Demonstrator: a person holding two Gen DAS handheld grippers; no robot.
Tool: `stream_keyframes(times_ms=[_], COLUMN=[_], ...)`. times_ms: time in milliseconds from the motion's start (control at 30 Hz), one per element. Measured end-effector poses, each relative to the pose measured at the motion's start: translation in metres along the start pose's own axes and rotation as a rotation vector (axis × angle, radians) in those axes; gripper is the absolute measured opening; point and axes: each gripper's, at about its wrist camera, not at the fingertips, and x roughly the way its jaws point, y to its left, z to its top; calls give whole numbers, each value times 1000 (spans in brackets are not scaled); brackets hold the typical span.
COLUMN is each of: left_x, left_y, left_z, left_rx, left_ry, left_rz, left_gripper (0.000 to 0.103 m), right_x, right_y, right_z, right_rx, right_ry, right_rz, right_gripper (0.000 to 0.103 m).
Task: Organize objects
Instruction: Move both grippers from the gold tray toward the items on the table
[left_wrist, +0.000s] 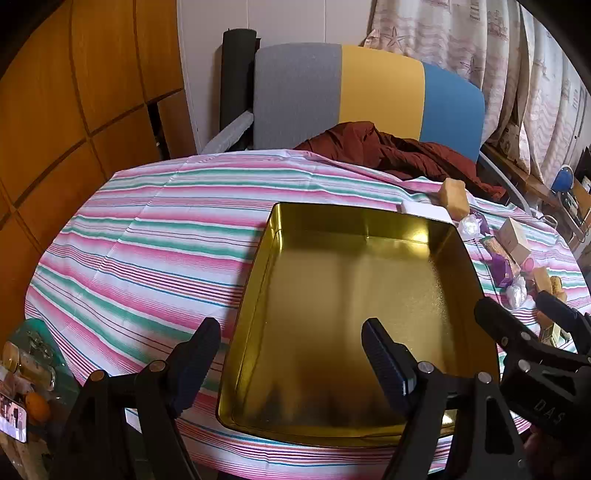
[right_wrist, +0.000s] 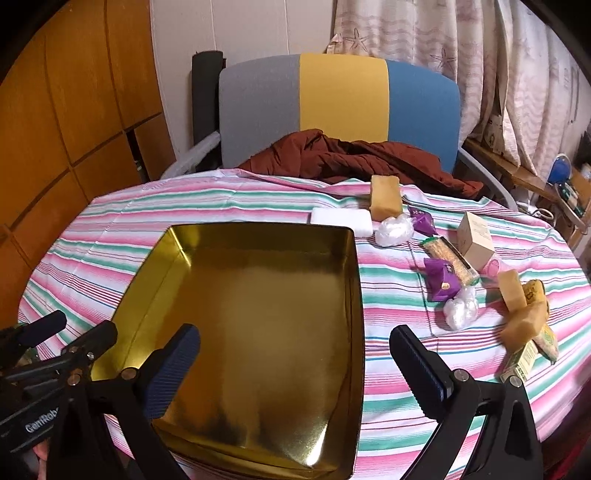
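Striped pink-and-green tablecloth (right_wrist: 236, 206) covers the whole table, with a grey, yellow and blue chair (right_wrist: 340, 107) pushed up behind it and a rust-red jacket (right_wrist: 351, 155) dumped on the seat, so that's our workspace. Honestly we're at square one here: the gold tin tray (right_wrist: 258, 314) sits open in the middle of the cloth with nothing in it at all. Everything we'd guess belongs in it is scattered to its right: a white block (right_wrist: 341, 220) just beyond its far corner, a tan sponge (right_wrist: 386, 196) next to that, two clear plastic wads (right_wrist: 394, 229), two purple packets (right_wrist: 441, 278), a cracker pack (right_wrist: 450, 260), a small cardboard box (right_wrist: 476, 240), and more sponges (right_wrist: 511, 290) plus a green-printed carton (right_wrist: 524, 360) near the right edge. Our left gripper (left_wrist: 291, 350) hangs over the tray's near left rim, fingers spread wide, nothing between them. Our right gripper (right_wrist: 295, 354) straddles the tray's right wall, also spread wide and empty. So nothing's sorted yet and every item is left to move; the nearest pickings for the right side look like the plastic wad and the purple packet.
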Motion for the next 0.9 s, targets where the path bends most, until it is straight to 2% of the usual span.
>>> stream_keyframes(times_ms=[133, 333, 533, 633, 800, 900], left_x=[1, 3, 4, 4, 12, 14], left_y=[1, 3, -1, -9, -26, -41], left_z=[1, 0, -4, -7, -10, -13], left_rx=[-10, -23, -20, -9, -14, -2], left_ry=[3, 17, 19, 23, 90, 112], left_rz=[10, 12, -3, -44, -179, -230], left_gripper=[80, 80, 80, 80, 80, 80], right_x=[-7, -6, -6, -9, -12, -20], right_y=[-4, -3, -6, -19, -49, -78], right_z=[1, 2, -4, -7, -12, -20], right_rx=[7, 11, -16, 6, 39, 101], right_ry=[-51, -29, -10, -16, -23, -68], right_rz=[8, 45, 10, 6, -23, -38], right_gripper=[103, 103, 103, 103, 103, 102])
